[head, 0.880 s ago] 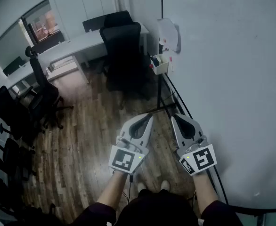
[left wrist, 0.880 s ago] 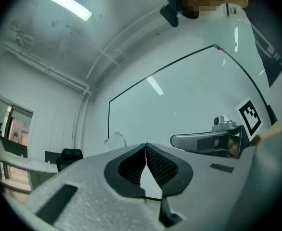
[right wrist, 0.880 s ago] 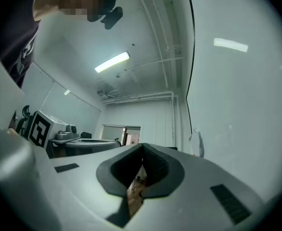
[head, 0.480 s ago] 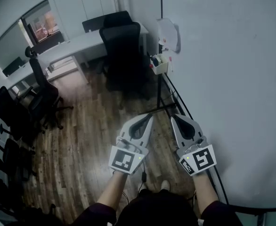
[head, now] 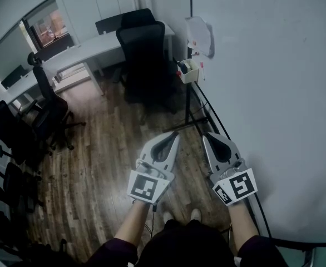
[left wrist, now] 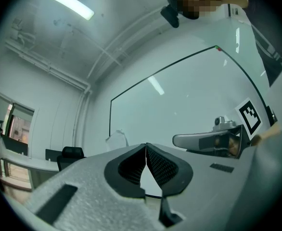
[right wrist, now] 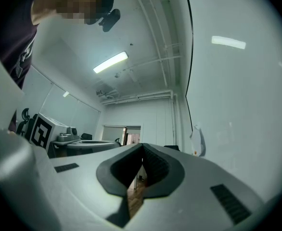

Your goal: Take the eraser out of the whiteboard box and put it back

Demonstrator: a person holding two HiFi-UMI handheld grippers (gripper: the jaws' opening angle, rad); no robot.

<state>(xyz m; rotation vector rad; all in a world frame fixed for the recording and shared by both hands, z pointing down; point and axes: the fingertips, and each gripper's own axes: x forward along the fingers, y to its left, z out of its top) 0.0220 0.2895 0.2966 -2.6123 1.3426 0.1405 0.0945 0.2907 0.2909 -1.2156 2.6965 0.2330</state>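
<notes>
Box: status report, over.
Left gripper and right gripper shut, empty. Box ahead at whiteboard, not reached; eraser not made out. Chair left of it.

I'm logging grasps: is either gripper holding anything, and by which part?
Nothing is held. The left gripper and the right gripper each have jaws shut together, empty; the whiteboard box is farther ahead.

The whiteboard (head: 280, 82) is showing white, the office chair (head: 146, 54) black, the floor (head: 96, 160) brown wood grain, the left gripper (head: 176, 134) grey with black-and-white square markers.
</notes>
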